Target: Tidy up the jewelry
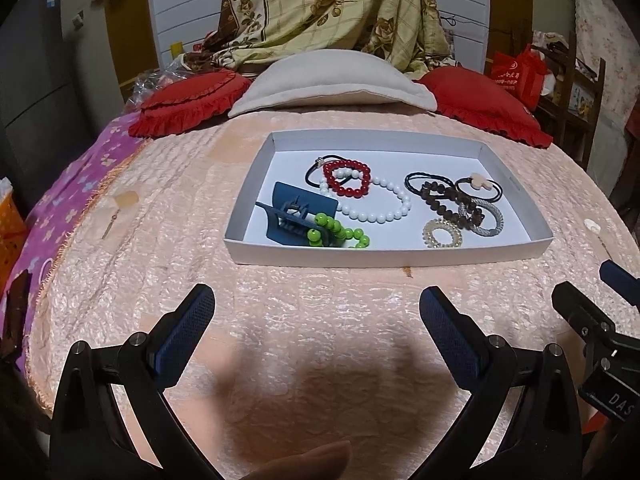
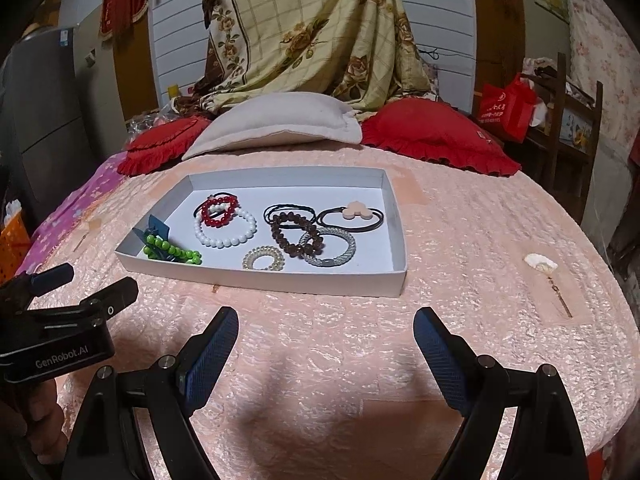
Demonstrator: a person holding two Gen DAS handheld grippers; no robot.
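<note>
A: Both tools idle? Left hand-held gripper (image 1: 316,312) and right hand-held gripper (image 2: 326,332) – jaws spread wide, nothing between them, both hanging over the bedspread (image 2: 480,240) at the near edge of the bed, tilted down toward the tray (image 1: 384,254).

B: Yep. The tray sits mid-bed, long side parallel to the near edge, pillows behind it at the far edge. Everything in it already, so I'd guess the job's sorting or untangling inside, or nearly done (can't tell which).

A: How to go in?

B: Probably pick the free pieces first. The cream spiral tie (image 2: 264,258) near the tray's front wall lies alone – easy. Come down steep, one finger inside the loop, one outside, close slow so the beads don't roll away. Avoid the front wall w/ the lower finger.

A: Tangles?

B: The red bead bracelet (image 1: 347,178) overlaps the white bead bracelet (image 1: 374,204) and a black tie (image 1: 316,168). The brown bead bracelet (image 2: 292,234) crosses the silver mesh bangle (image 2: 332,248). The green bead bracelet (image 1: 340,236) lies on the blue claw clip (image 1: 292,212), left front corner of tray.

A: Count?

B: Bead bracelets: 4. Bangle: 1. Spiral tie: 1. Clip: 1. Black ties: at least 3, incl. the one w/ the pink charm (image 2: 358,209) by the right wall – bunched, so approx.
</note>
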